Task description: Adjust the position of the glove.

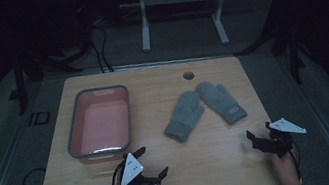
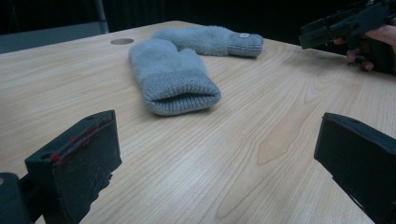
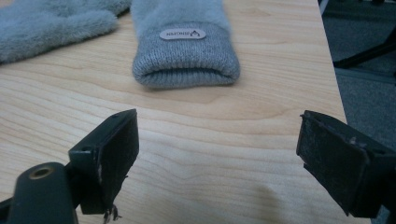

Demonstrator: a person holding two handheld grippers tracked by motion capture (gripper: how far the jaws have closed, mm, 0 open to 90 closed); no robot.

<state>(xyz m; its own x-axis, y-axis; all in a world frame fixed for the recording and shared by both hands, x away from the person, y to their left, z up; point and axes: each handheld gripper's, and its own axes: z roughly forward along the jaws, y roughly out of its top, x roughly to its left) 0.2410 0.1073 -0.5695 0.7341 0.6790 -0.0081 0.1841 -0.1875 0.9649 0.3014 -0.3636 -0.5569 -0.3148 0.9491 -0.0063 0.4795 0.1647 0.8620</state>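
Left mitten: the grey mitten (image 1: pixel 184 116) lies flat near the middle of the counter (image 1: pixel 215 165), cuff toward the near edge and tip toward the far edge. In the left gripper view its open cuff (image 2: pixel 180 95) faces the camera, which makes that ribbed end the easiest place to take hold.

Right mitten: the second grey mitten (image 1: pixel 221 101) lies beside the first, toward the right edge. The two touch at their tips and fan apart at the cuffs. Its cuff bears a small label (image 3: pixel 182 34) and faces the right tool.

Bin: a pink bin with a grey rim (image 1: pixel 74 133) stands near the left edge, well apart from the mittens, and looks empty. Judged from the layout, it is the likely place for the mittens to go.

Left tool: the left tool (image 1: pixel 153 163) sits low near the near edge, just in front of the bin's near right corner. Its jaws stand wide apart with nothing between them, and they are aimed at the left mitten's cuff.

Right tool: the right tool (image 1: pixel 259 136) is held near the near right corner, jaws spread and empty, lined up on the labelled cuff.

Step in hand: each tool appears set for an approach, one mitten apiece, with neither yet touching wool.
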